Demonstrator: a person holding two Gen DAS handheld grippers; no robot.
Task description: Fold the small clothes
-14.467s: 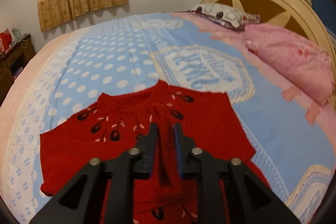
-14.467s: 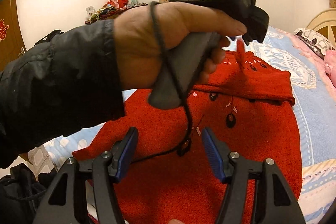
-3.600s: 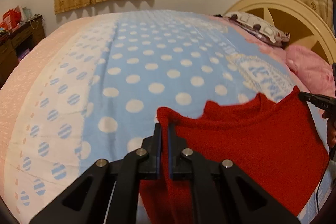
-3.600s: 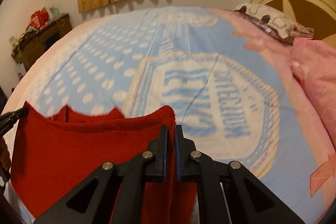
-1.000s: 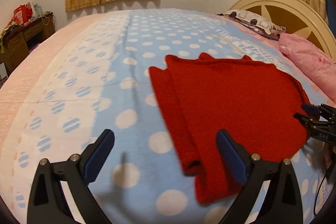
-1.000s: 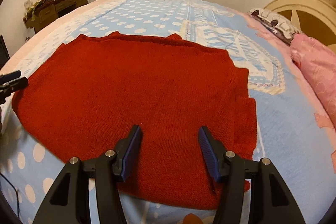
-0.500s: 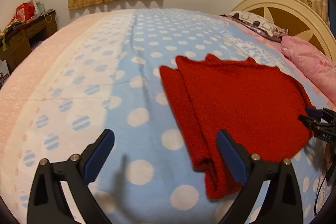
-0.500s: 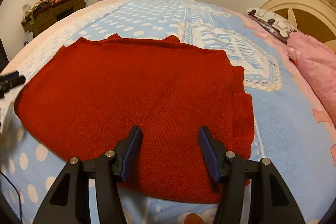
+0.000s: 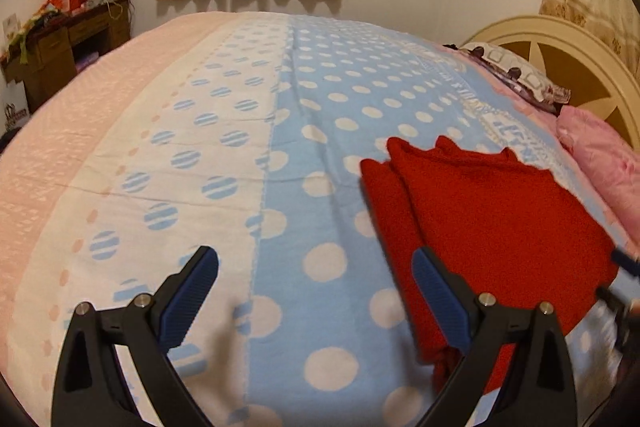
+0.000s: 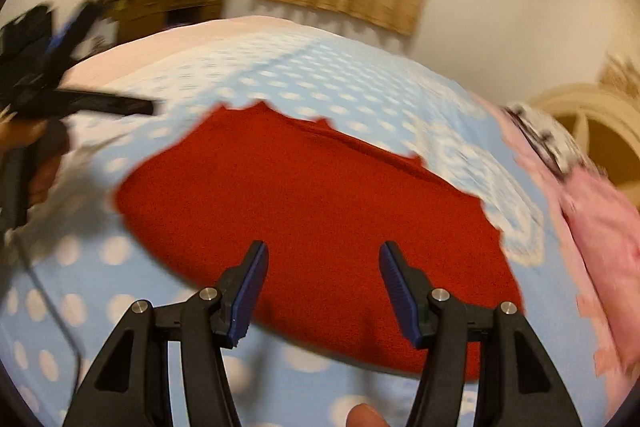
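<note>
A red knitted sweater (image 9: 492, 223) lies flat on the bed, plain side up, with its left edge folded in. In the left wrist view it sits to the right of my left gripper (image 9: 316, 269), which stands wide open above the dotted blanket with nothing between its fingers. The right wrist view is blurred; there the sweater (image 10: 320, 211) fills the middle, and my right gripper (image 10: 323, 259) hovers open above its near part, holding nothing. The left gripper (image 10: 80, 99), held by a hand, shows at the left edge of that view.
A blue, white-dotted blanket (image 9: 320, 99) covers the bed. Pink pillows (image 9: 600, 155) and a patterned pillow (image 9: 516, 71) lie by the cream headboard (image 9: 568, 47) at right. A cluttered wooden desk (image 9: 60, 43) stands at far left under curtains.
The left gripper has swung left, so the sweater now sits further right in its view. The right gripper has pulled back, risen and rolled; both stay open and empty.
</note>
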